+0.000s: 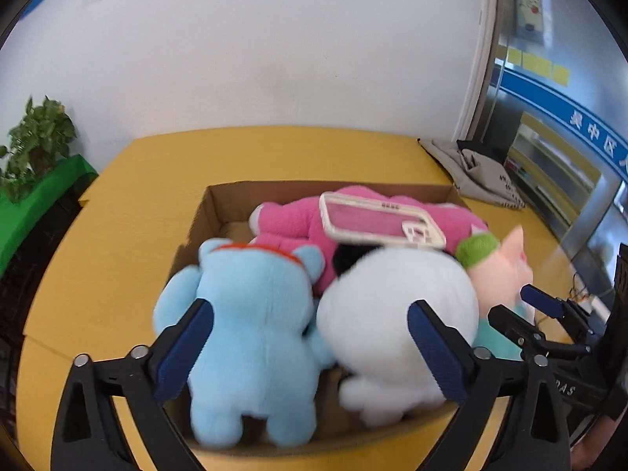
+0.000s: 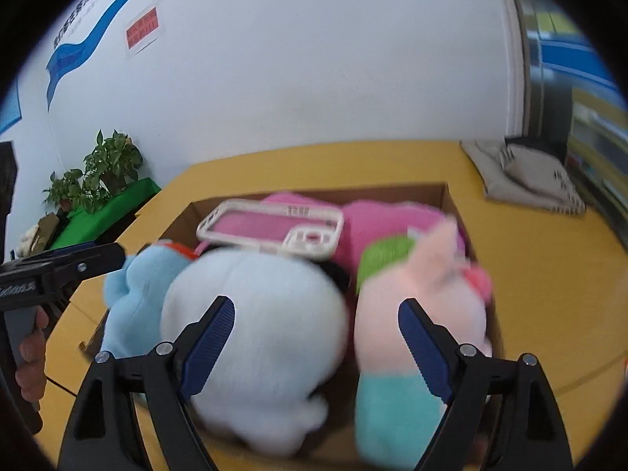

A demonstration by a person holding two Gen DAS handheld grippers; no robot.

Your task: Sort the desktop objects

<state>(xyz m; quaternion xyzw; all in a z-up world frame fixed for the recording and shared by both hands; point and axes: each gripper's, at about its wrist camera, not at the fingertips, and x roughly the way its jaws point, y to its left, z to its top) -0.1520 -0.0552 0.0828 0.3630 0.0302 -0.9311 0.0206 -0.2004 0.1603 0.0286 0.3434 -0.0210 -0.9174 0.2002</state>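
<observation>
White plush (image 2: 251, 333) sits boxed between both spread tongs (image 1: 310, 345); neither grips.

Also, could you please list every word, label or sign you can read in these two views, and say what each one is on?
"奥中区": white characters on the blue band across the glass wall.
"我们": on the blue wall banner; the rest is too blurred.
"DAS": partial lettering on the right gripper.
Red notice: unreadable.
Grey bag print: unreadable.

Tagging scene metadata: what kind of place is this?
Probably an office or public service lobby: a yellow table, a wall banner with Chinese lettering, a red wall notice and a potted plant.
</observation>
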